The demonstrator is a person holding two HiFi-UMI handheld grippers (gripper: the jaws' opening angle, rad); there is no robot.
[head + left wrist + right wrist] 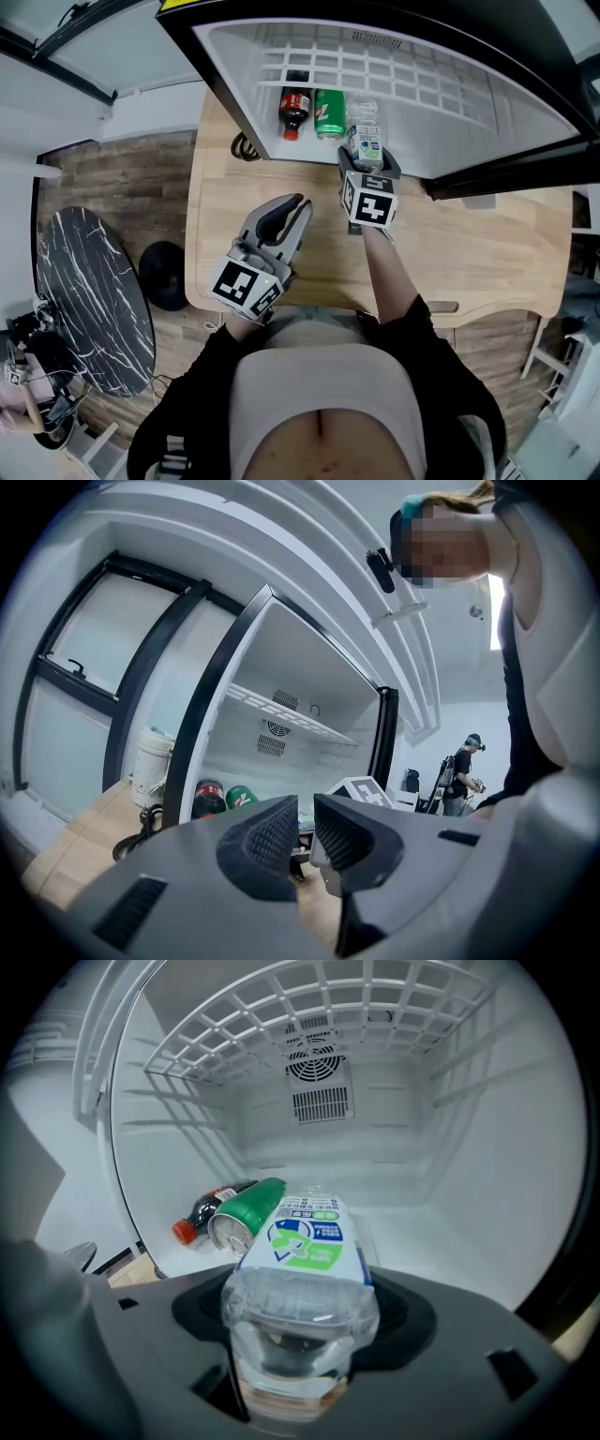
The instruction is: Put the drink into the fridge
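One clear water bottle [302,1246] with a green and blue label sits clamped in the right gripper [300,1330], base toward the camera and neck pointing into the open fridge [441,112]. It is at the fridge's mouth, just right of one green can [246,1215] and one cola bottle [208,1209], both lying on the fridge floor under one wire shelf [309,1007]. The left gripper [305,832] hangs over the wooden table [469,253], its jaws nearly together with nothing between them.
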